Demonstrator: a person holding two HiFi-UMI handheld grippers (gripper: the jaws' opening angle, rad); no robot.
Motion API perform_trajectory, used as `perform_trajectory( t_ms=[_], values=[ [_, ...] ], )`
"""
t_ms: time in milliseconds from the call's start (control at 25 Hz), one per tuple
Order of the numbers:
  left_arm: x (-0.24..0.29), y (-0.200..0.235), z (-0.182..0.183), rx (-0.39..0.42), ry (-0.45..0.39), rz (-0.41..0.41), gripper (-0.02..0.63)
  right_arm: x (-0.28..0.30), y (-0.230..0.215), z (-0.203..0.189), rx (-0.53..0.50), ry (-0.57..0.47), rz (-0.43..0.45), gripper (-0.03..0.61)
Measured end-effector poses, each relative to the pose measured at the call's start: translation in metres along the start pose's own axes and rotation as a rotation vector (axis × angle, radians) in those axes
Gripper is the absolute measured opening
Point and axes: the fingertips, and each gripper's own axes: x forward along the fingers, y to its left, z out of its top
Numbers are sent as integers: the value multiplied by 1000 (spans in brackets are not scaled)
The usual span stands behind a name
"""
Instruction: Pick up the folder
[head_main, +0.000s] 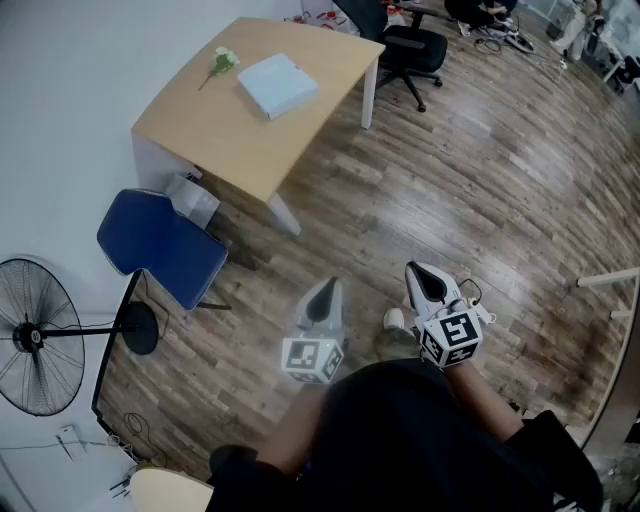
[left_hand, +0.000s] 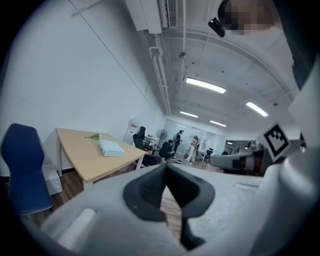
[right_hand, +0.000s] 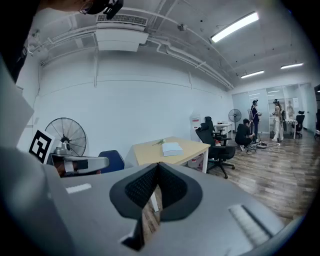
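A pale blue folder (head_main: 277, 84) lies flat on the wooden table (head_main: 215, 125) far ahead of me; it also shows as a folder (left_hand: 111, 148) in the left gripper view and as a small folder (right_hand: 172, 148) in the right gripper view. My left gripper (head_main: 325, 290) and right gripper (head_main: 418, 271) hang close to my body over the plank floor, well short of the table. Both are shut with nothing between their pads. The left gripper (left_hand: 165, 167) and the right gripper (right_hand: 158, 166) point roughly level toward the table.
A blue chair (head_main: 162, 247) stands at the table's near corner, with a pedestal fan (head_main: 35, 336) to its left. A sprig of flowers (head_main: 220, 64) lies beside the folder. A black office chair (head_main: 409, 49) sits beyond the table; several people (right_hand: 257, 125) are far off.
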Motion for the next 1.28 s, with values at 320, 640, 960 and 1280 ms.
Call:
perform_trajectory(
  t_ms=[320,640,960,1280],
  values=[
    [9,-31,29,69,-95,25,3,-14,-16,8,1,-41,46,0],
    [47,-60,35,120,-137,89,2,-22,-65,24,-12,-104,98,0],
    [95,-87,25,127,-123,159,2,-27,-137,9,-33,-62,118,0],
    [148,-88,21,138,-82,159,2,-11,-193,-14,45,-32,116,0]
  ],
)
